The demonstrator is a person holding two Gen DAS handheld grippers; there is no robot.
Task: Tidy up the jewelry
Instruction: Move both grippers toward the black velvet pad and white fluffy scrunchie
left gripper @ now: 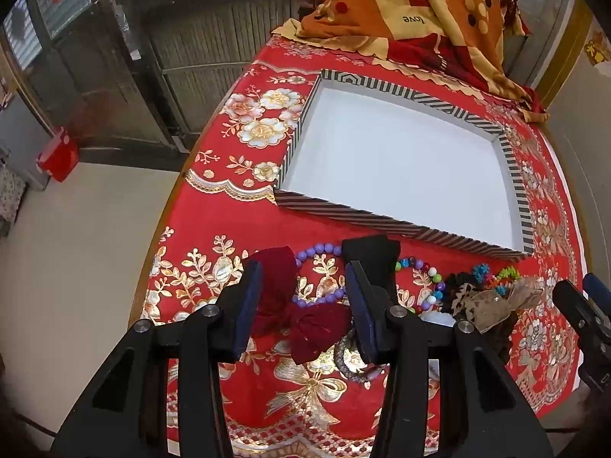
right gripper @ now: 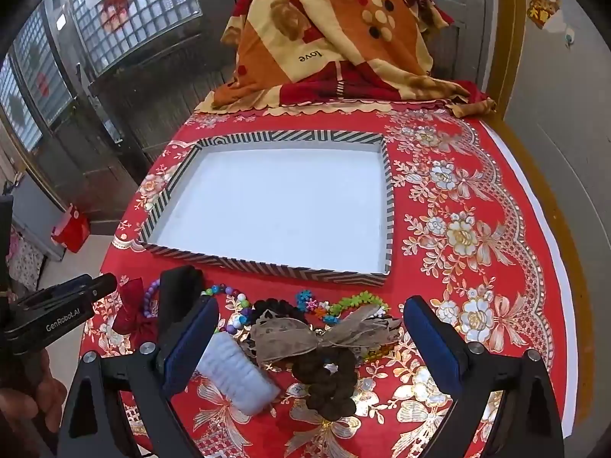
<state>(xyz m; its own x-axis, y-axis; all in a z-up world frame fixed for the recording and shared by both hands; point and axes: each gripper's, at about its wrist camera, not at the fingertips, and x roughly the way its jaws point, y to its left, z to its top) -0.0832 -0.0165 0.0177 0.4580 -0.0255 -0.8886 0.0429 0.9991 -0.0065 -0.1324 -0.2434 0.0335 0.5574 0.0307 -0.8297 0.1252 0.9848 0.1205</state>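
Red floral tablecloth (right gripper: 477, 198): both jaws stand apart, left gripper (left gripper: 305, 297) half hiding a maroon bow (left gripper: 305, 324).

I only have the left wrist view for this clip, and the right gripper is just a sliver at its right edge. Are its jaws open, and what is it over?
Observer: The right wrist view shows the right gripper with its jaws wide apart. The beige lace bow lies between them on the cloth, and neither finger touches it.
Operator: Is there anything else in that gap?
Observer: Yes, a dark brown scrunchie lies on the near side of the bow, right against it.
Operator: What is the white scrap I see past the coloured beads?
Observer: It is a fluffy white scrunchie, lying by the gripper's finger on the left of the picture.
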